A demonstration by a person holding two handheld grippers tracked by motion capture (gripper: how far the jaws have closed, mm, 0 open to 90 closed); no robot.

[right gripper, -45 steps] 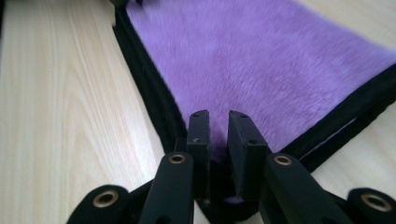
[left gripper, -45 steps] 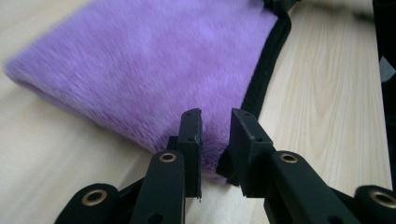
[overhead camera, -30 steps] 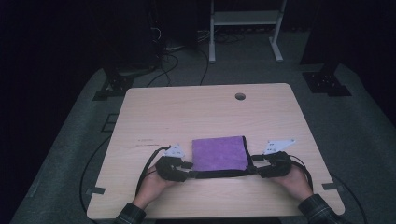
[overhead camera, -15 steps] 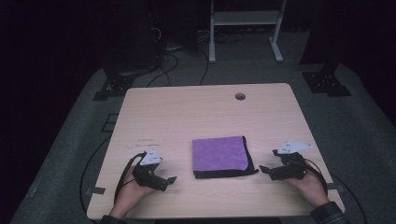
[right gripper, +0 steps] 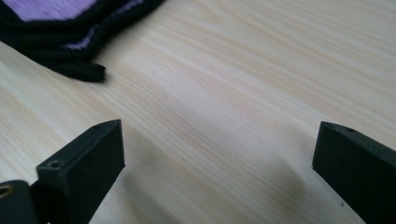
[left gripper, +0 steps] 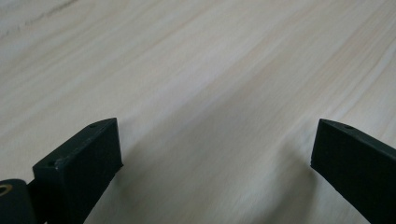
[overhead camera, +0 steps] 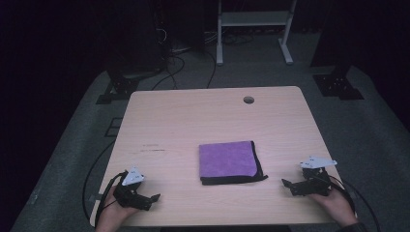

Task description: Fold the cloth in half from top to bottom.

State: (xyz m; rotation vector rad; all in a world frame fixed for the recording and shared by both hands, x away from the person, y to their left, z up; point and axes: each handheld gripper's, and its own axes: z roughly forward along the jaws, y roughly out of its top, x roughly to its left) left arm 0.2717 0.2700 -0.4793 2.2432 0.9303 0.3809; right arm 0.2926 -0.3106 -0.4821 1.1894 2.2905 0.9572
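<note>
A folded purple cloth point(overhead camera: 227, 160) with a black edge lies flat on the light wooden table point(overhead camera: 193, 125), near its front middle. Its black corner point(right gripper: 70, 42) reaches into the top left of the right gripper view. My left gripper point(overhead camera: 150, 200) rests at the table's front left, well apart from the cloth, its jaws spread wide over bare wood point(left gripper: 210, 116). At the front right, my right gripper point(overhead camera: 288, 186) is open too and points toward the cloth's near right corner without touching it. Nothing is between either pair of jaws.
A round cable hole point(overhead camera: 248, 100) sits near the table's far edge. Past the table, a white metal frame point(overhead camera: 251, 29) and black stand feet point(overhead camera: 341, 84) stand on the grey floor, with cables point(overhead camera: 188, 58) running between them.
Both grippers have let go of the cloth's near corners and drawn outward and back toward the front edge, left to the left, right to the right. The cloth stays flat.
</note>
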